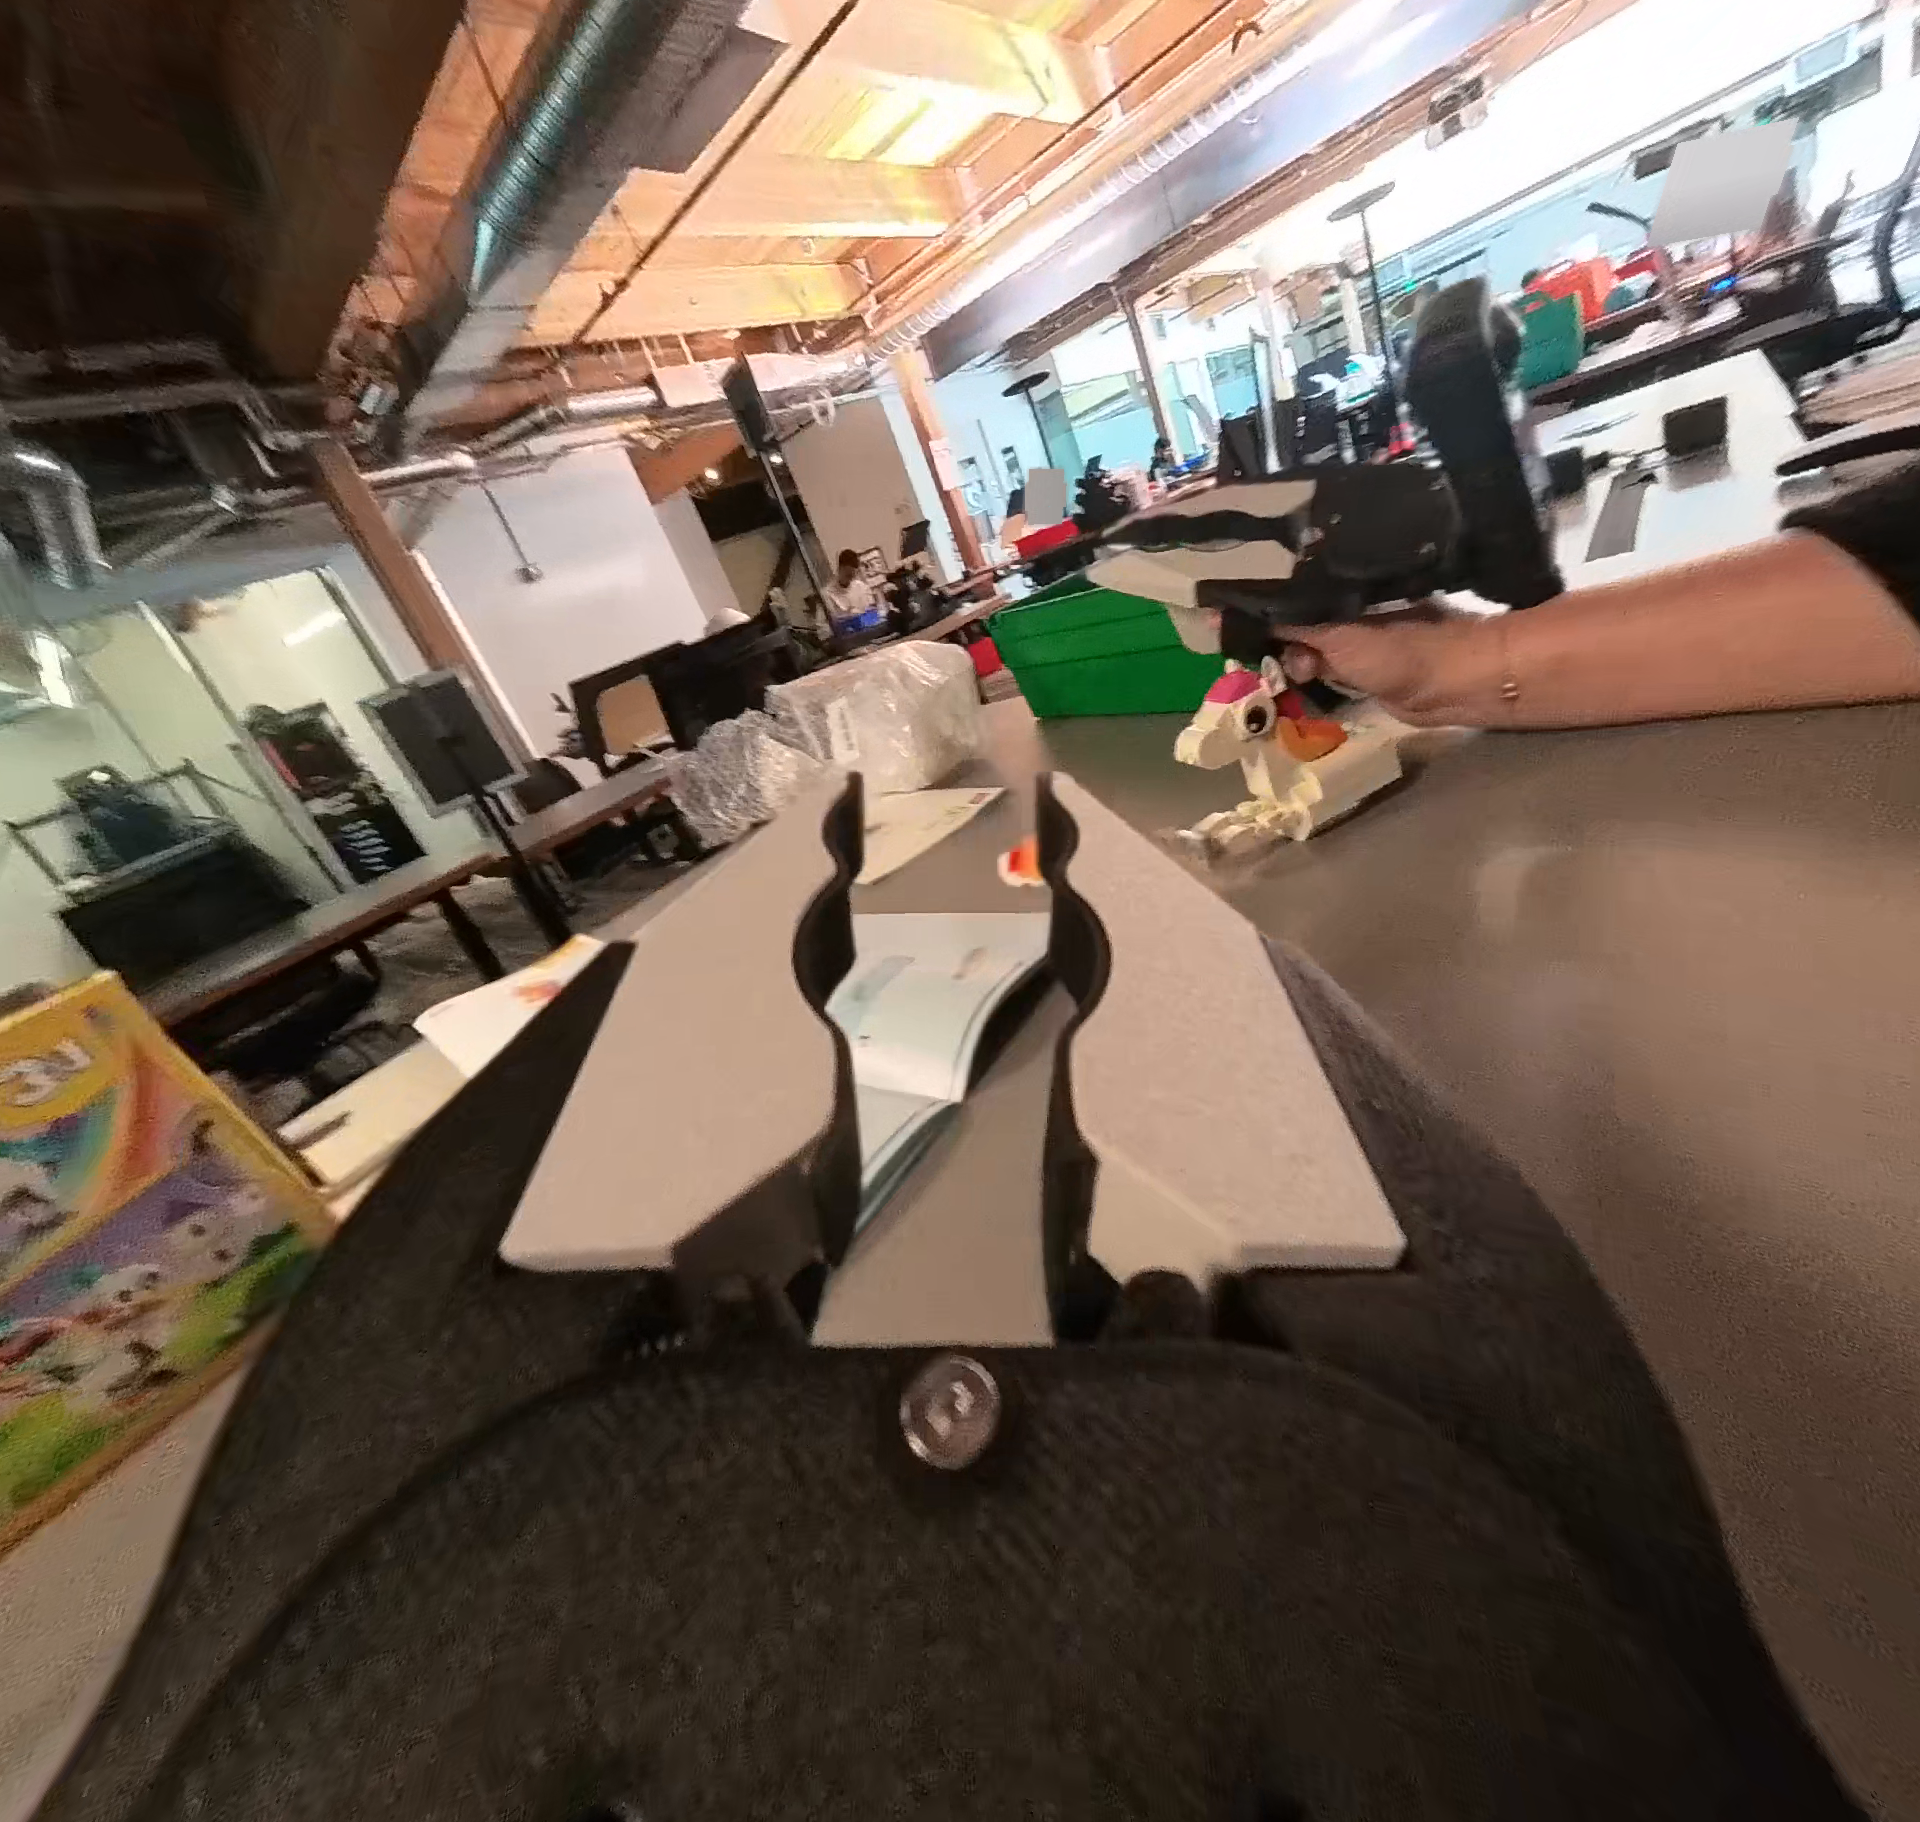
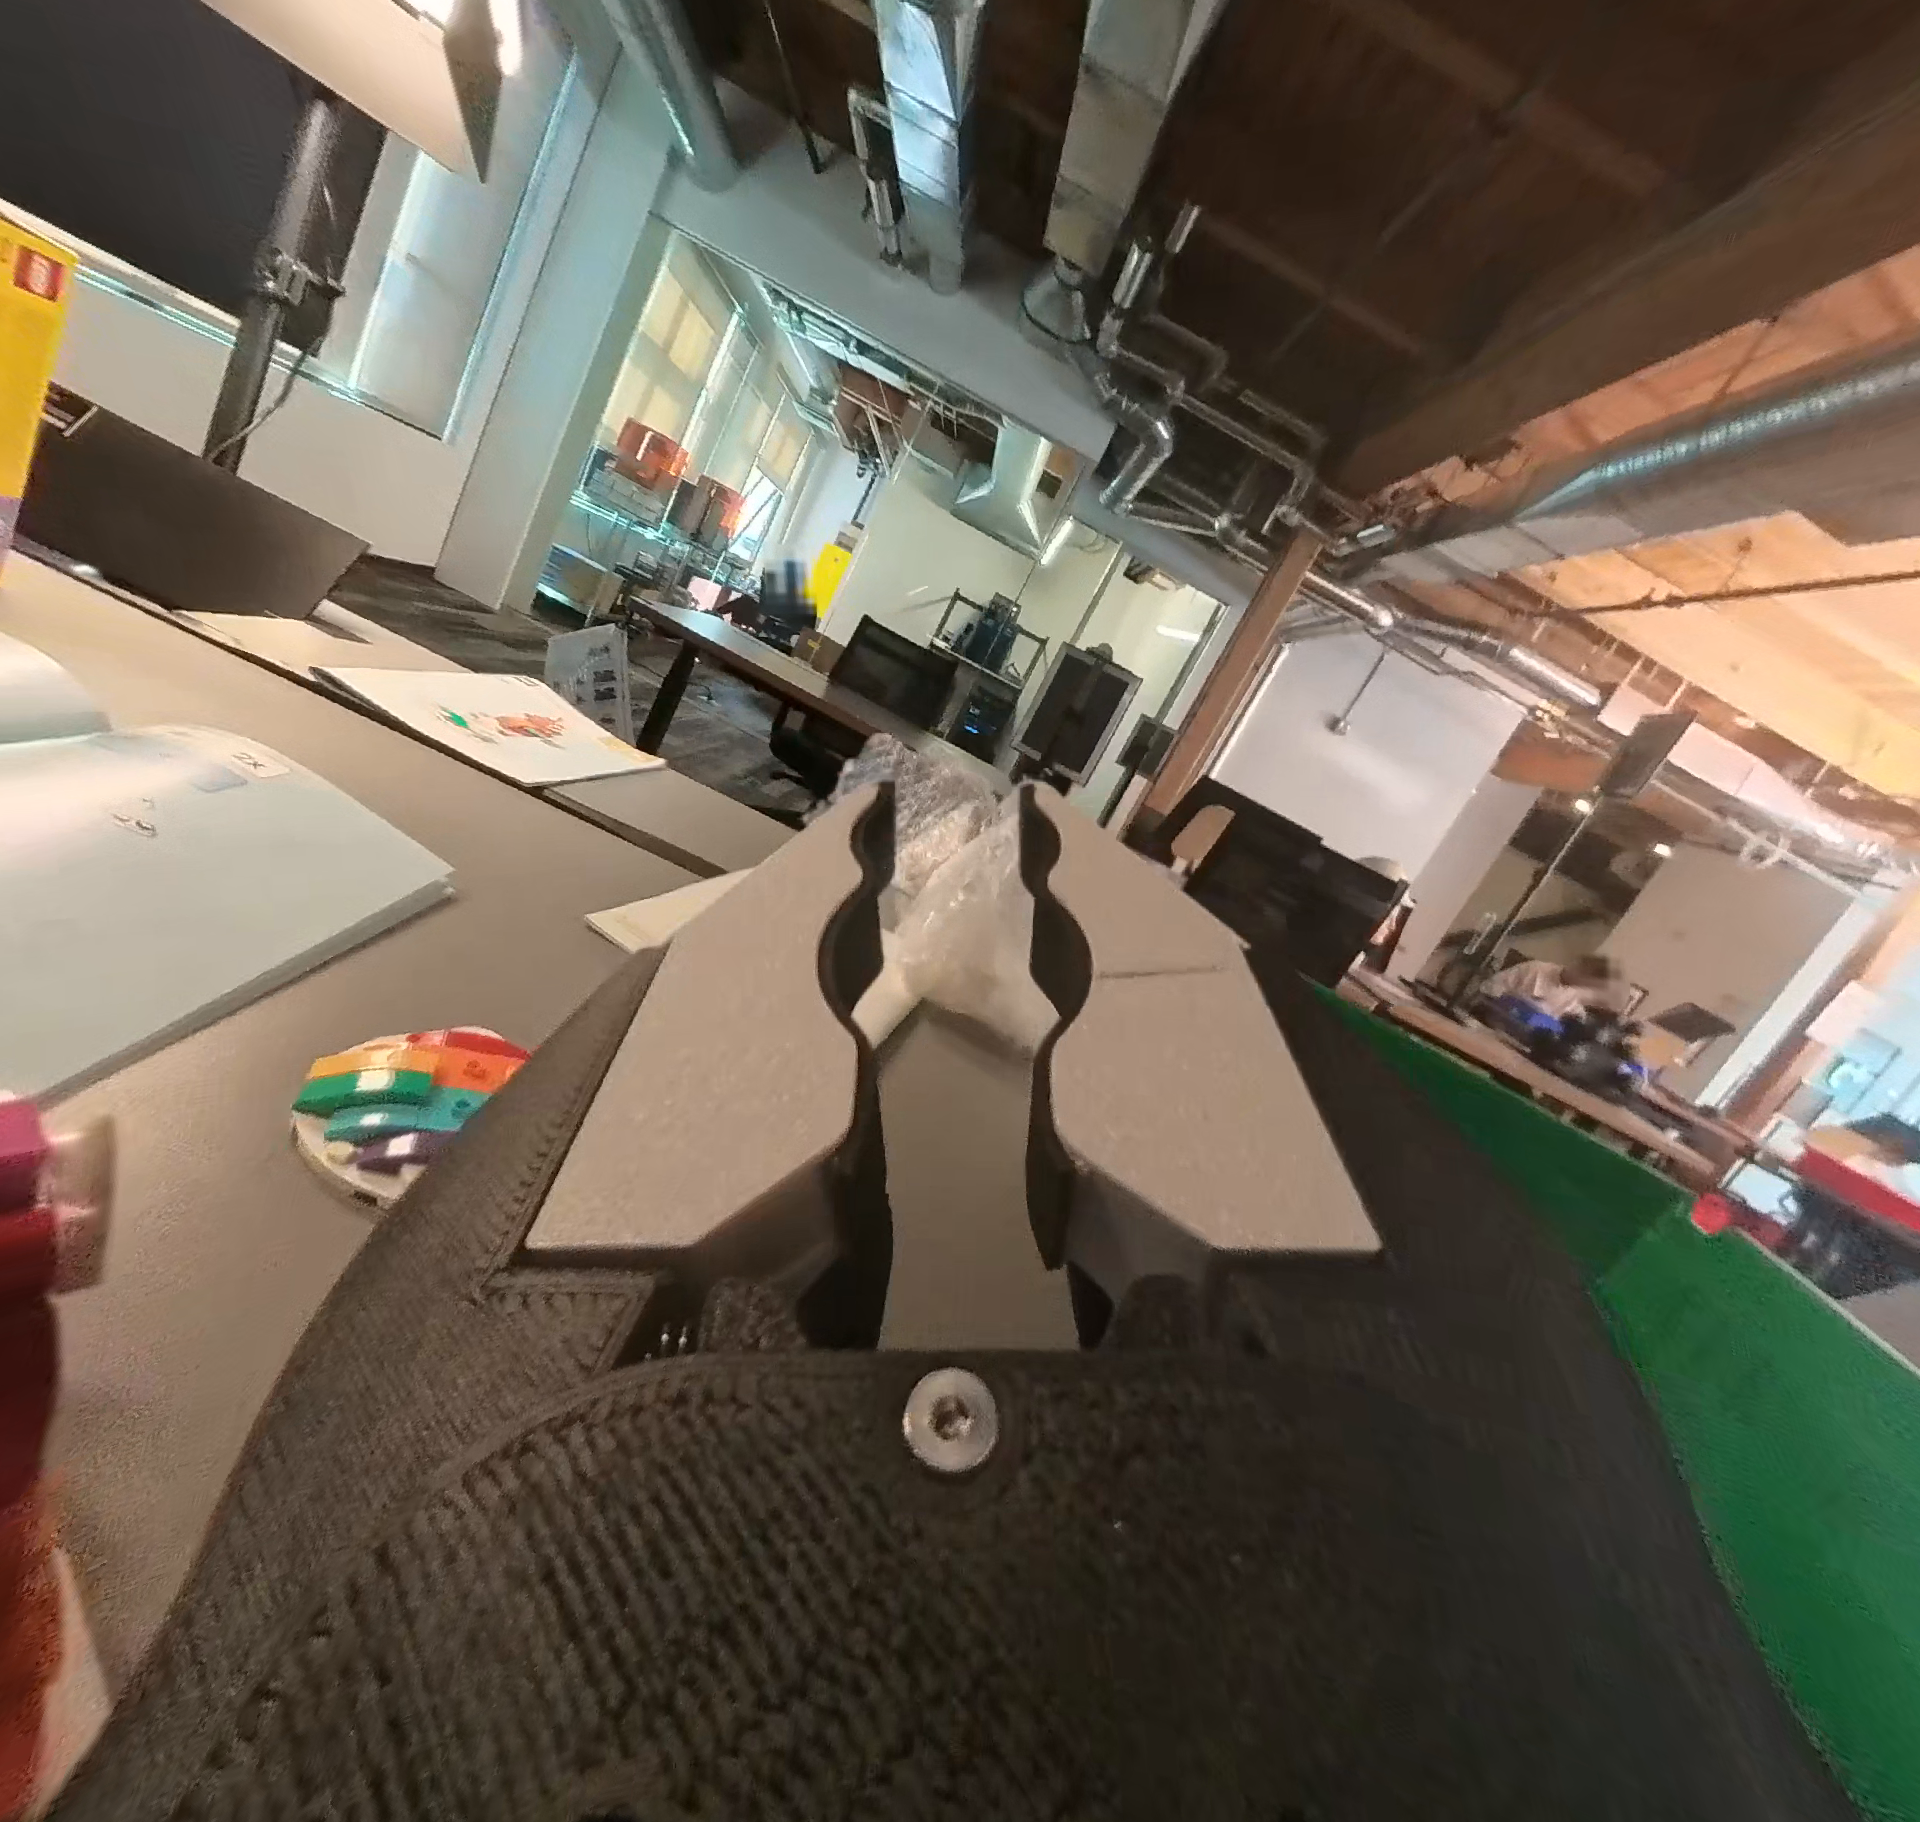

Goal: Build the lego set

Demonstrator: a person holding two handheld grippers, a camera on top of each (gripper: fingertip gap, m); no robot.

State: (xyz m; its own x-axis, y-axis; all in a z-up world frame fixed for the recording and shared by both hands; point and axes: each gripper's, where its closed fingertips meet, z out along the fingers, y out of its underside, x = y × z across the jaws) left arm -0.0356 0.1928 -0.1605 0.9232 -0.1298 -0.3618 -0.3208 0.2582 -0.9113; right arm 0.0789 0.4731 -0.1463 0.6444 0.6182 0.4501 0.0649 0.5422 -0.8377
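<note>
The unicorn [image 1: 1262, 764], a white brick model with a pink mane, is standing on the grey bench [image 1: 1610, 941] at the far right in the left wrist view, just under the right gripper [image 1: 1132, 551]. The bench is carrying all the other things. A green bin [image 1: 1091, 655] is sitting behind the unicorn. The colourful set box [image 1: 114, 1242] is standing at the left edge of the bench. An open booklet [image 1: 925, 1034] is lying between the two grippers' views, and more paper sheets [image 2: 488, 728] are lying beyond it, near clear plastic bags [image 1: 883, 712].

The left gripper [image 1: 951, 822] is hovering above the bench with its fingers released and nothing between them. The right gripper, held by a hand [image 1: 1392, 666], is also having its fingers apart and empty in its own view [image 2: 956, 822].

A small rainbow [image 2: 410, 1086] of bricks is lying on a round white plate on the bench, left of the right gripper. A small orange and white piece [image 1: 1021, 860] is lying just beside the left gripper's right fingertip; I cannot tell if it is touching.
</note>
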